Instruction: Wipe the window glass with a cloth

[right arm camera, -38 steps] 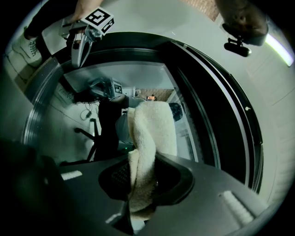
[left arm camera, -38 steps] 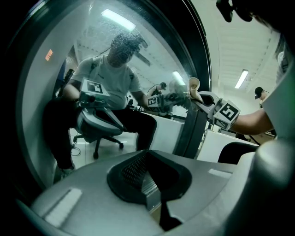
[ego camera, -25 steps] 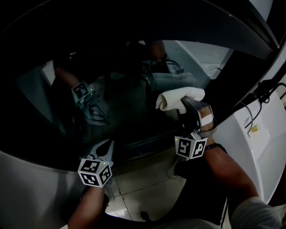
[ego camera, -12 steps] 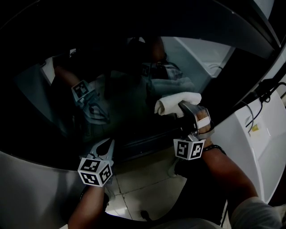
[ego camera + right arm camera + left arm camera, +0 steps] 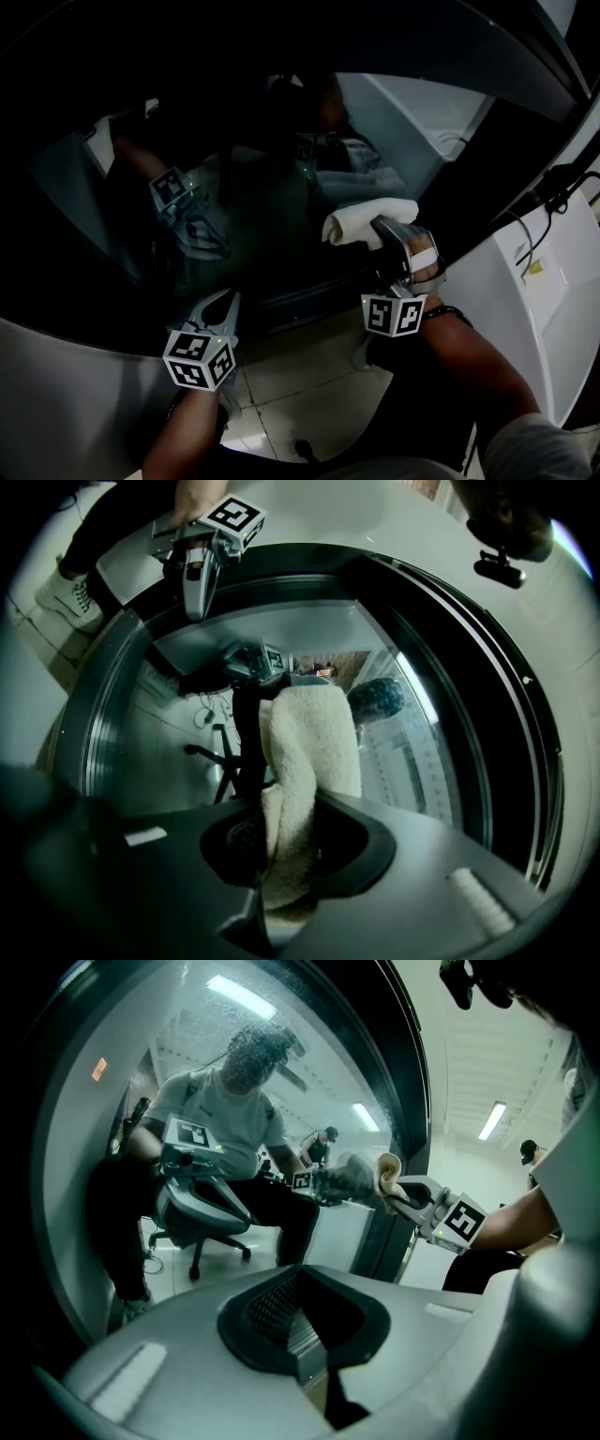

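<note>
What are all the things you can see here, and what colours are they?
window glass: one, dark, round, filling the upper middle.
cloth: one, white, against the glass on its right side.
panel: one, white, beside the window at the right.
cables: a few, black, over the panel's top.
floor tiles: many, pale, below the window.
reflection: one, a seated person on a dark chair, in the glass.
marker cubes: two, black-and-white, one on each gripper.
left gripper: one, grey, low left, jaws together, empty.
right gripper: one, grey, jaws shut on the cloth.
</note>
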### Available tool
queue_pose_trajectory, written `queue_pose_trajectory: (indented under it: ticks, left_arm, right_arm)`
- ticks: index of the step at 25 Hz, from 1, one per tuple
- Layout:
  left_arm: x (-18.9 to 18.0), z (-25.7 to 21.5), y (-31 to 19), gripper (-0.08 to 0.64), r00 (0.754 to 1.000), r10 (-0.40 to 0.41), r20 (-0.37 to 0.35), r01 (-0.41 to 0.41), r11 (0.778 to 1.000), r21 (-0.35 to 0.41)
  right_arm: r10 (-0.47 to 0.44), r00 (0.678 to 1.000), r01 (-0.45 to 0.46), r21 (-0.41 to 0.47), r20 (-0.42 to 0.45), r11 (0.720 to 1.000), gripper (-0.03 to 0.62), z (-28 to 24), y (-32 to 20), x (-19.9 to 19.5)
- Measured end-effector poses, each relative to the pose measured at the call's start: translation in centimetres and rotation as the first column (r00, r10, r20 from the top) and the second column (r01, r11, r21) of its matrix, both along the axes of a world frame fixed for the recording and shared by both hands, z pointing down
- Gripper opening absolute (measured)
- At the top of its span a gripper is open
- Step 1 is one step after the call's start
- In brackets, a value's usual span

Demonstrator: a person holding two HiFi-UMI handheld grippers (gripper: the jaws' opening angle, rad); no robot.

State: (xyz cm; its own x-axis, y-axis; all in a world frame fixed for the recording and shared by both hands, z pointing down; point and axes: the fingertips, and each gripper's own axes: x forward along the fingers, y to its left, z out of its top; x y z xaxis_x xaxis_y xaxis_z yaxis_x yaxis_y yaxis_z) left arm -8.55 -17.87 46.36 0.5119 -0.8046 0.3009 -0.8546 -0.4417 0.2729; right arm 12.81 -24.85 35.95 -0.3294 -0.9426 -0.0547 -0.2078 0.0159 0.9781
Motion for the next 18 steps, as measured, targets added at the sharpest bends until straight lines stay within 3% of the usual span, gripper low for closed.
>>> queue_pose_trajectory:
  ticks: [18]
  left_arm:
    - [0.0, 0.2, 0.1, 0.017, 1.0, 0.002, 0.001, -0.002, 1.0, -0.002]
  right_arm:
    - [0.016, 1.0, -0.017, -0.063, -0.022, 0.998, 0.078, 2.6, 0.2, -0.2]
